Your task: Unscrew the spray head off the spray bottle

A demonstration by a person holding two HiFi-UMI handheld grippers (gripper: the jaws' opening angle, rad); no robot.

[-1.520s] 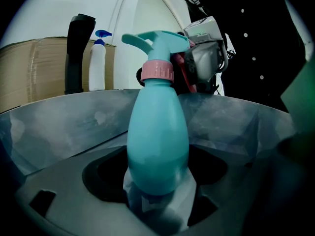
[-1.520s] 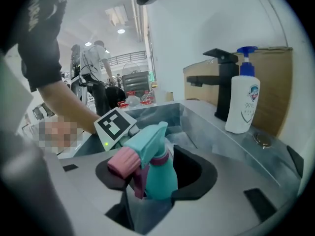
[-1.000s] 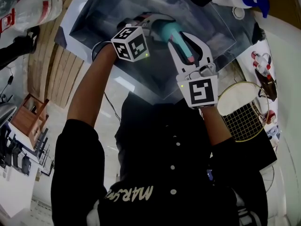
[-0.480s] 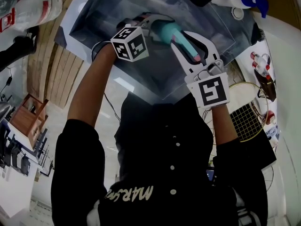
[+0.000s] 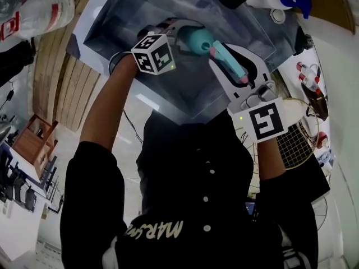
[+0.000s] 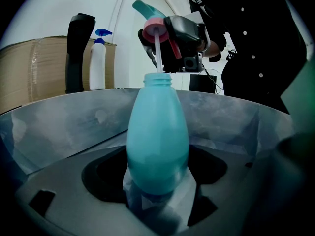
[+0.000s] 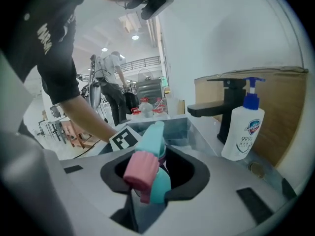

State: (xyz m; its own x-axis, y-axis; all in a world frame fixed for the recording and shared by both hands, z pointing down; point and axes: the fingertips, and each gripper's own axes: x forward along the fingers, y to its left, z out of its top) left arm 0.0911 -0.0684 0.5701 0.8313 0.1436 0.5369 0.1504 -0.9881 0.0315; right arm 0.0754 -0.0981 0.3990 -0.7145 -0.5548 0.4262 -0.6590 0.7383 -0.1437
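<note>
Between the right tongs [image 5: 233, 60] sits the spray head [image 7: 142, 170], above the bottle [image 6: 157, 146].

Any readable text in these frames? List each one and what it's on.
"99.9": white pump bottle; the logo above it is blurred.
"MAR": person's black shirt; the rest of the print is unclear.
Red label on the plastic bottle: too small to read.
Spray bottle and spray head: no print visible.
</note>
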